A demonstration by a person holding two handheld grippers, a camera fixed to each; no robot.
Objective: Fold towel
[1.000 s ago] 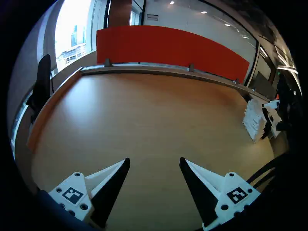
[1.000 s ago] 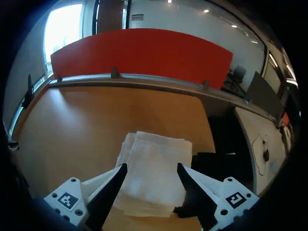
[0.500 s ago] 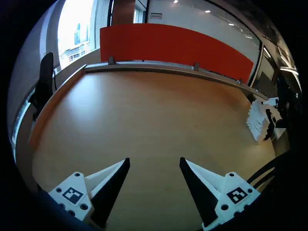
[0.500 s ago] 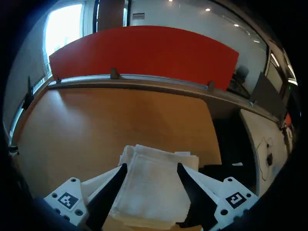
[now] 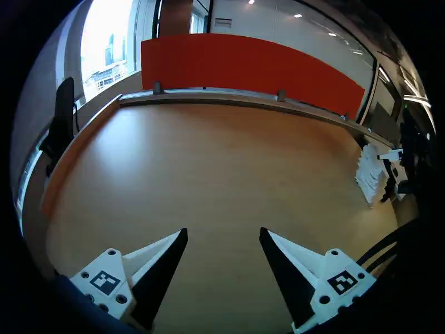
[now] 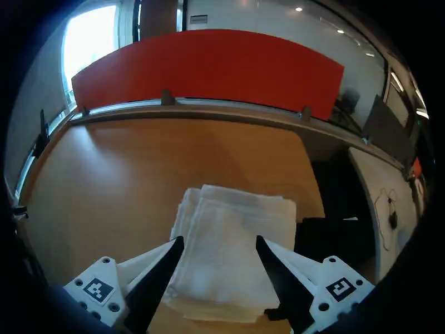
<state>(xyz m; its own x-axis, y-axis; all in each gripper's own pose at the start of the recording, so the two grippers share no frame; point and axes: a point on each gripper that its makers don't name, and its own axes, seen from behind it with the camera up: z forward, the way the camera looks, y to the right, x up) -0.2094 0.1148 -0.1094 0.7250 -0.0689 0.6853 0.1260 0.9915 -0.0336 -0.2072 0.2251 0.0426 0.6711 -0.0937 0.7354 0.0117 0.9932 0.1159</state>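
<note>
Nubbly white towel [image 6: 239, 222], perhaps stacked, on smooth wooden desk [image 6: 111, 167]; left claw [image 5: 222, 232], right claw [image 6: 219, 240] both apart.

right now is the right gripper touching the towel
Cannot tell. In the right gripper view the open right gripper overlaps the folded towel, but neither contact nor gap shows plainly.

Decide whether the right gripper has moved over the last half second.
Yes. The right gripper has drawn back slightly: the folded towels and red partition both sit higher in its view.
</note>
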